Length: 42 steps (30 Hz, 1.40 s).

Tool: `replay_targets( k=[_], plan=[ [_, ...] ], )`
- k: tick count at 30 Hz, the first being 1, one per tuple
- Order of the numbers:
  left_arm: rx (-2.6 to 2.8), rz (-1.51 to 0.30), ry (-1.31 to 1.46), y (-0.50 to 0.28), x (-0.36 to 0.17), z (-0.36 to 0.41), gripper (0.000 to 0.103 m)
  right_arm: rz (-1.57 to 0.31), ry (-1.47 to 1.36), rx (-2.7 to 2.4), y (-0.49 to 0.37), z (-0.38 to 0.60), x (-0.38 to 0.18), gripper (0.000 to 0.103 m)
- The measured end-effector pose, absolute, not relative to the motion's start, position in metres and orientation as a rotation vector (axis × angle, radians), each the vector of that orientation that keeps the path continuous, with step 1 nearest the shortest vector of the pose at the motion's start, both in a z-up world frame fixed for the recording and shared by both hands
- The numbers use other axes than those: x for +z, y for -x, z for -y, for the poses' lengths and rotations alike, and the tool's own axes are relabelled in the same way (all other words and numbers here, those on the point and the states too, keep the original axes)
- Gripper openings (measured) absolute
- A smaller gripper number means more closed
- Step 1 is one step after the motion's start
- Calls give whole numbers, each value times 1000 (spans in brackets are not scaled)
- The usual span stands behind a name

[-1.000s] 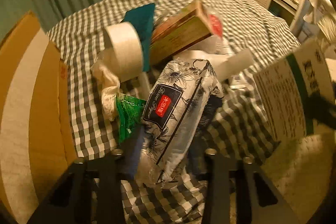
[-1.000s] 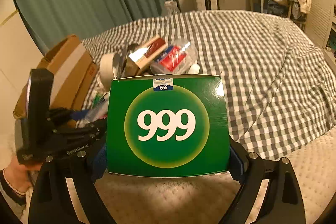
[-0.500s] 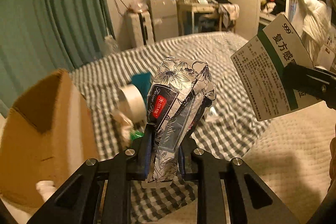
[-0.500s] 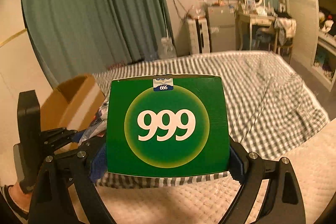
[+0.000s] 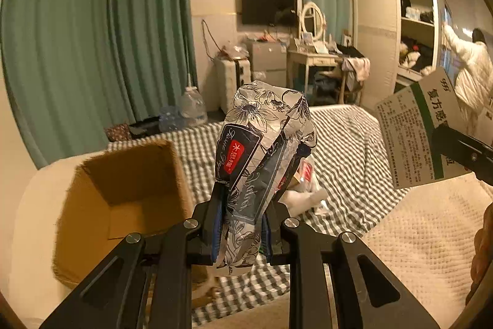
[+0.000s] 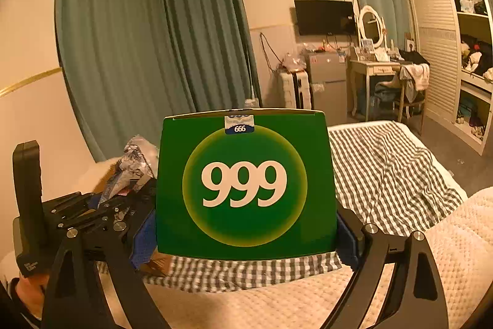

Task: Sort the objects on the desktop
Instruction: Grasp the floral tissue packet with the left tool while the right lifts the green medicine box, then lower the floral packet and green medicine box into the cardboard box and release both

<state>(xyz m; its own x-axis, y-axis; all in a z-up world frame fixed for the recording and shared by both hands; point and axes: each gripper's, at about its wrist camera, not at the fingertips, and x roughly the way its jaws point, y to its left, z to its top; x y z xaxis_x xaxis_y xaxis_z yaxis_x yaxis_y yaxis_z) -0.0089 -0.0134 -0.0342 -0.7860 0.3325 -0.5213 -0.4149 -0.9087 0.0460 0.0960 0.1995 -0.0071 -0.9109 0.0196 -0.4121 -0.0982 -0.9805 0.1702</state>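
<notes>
My left gripper (image 5: 242, 232) clamps the tissue pack (image 5: 262, 150) above the carton (image 5: 123, 193); only my right view shows the box's (image 6: 245, 187) green front, jaws clamped.

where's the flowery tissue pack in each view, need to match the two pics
Left wrist view: the tissue pack stands upright at centre, clamped between the left gripper fingers.
Right wrist view: the same pack shows at left of centre, partly hidden behind the green 999 box.
Shared landmark: the wall television.
</notes>
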Motion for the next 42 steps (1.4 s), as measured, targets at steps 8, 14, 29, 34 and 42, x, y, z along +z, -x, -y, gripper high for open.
replay_targets(
  k=[8, 14, 29, 34, 42],
  plan=[
    [2686, -206, 666, -1, -8, 61, 20, -284, 560, 3033, -110, -170, 23, 91],
    [2727, -156, 628, -7, 7, 101, 20, -283, 530, 3086, -111, -143, 37, 91],
    [2841, -82, 674, 25, 5, 176, 20, -181, 622, 3217, -60, -56, 33, 91],
    [2835, -87, 730, 36, -4, 183, 20, -174, 655, 3246, -39, -36, 29, 91],
    [2815, -62, 878, 69, -30, 194, 20, -145, 768, 3258, 0, -10, 1, 91]
  ],
)
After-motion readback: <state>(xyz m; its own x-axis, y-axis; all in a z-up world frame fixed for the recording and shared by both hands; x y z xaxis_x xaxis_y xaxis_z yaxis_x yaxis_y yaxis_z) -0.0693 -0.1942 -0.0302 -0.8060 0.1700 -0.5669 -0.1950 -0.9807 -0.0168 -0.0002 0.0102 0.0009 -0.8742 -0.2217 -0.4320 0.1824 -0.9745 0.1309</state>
